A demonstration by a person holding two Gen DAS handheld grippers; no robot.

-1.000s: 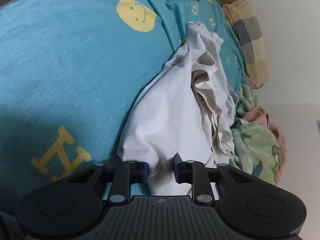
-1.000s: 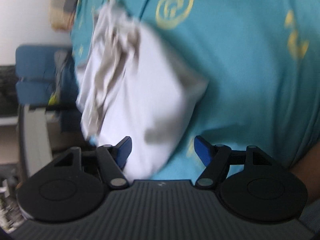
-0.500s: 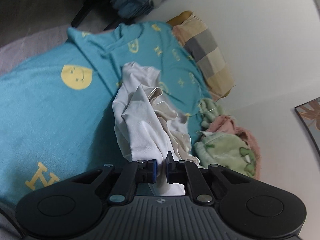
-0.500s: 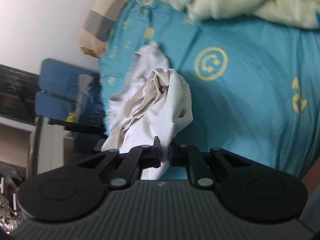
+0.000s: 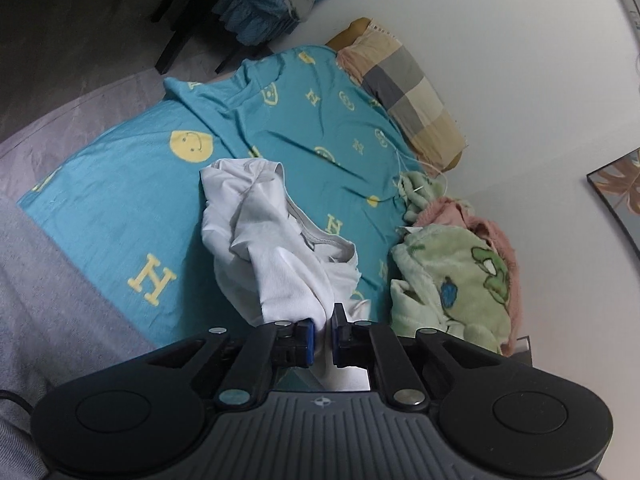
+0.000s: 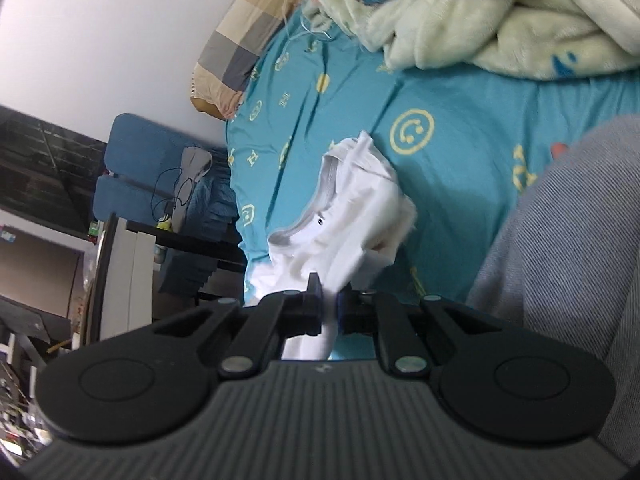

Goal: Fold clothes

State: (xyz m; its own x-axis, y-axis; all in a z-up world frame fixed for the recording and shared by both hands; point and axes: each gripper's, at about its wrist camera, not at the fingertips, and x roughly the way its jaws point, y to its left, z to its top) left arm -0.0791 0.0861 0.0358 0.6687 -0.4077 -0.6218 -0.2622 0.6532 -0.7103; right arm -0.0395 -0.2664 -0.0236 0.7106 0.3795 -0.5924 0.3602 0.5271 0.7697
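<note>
Left gripper (image 5: 322, 334) & right gripper (image 6: 329, 312) both pinch crumpled white cotton garment (image 5: 272, 248), bunched over teal printed bedsheet (image 5: 120, 208), w/ green plush blanket (image 5: 452, 280) beside it.

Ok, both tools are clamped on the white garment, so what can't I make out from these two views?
- Left wrist view: where the left tool grips the white garment; bunched cloth hides it.
- Right wrist view: the same for the right tool; folds and blur.
- Both views: garment's lower part, behind the tool bodies.

White garment (image 6: 352, 216) – in right gripper (image 6: 329, 312)
</note>
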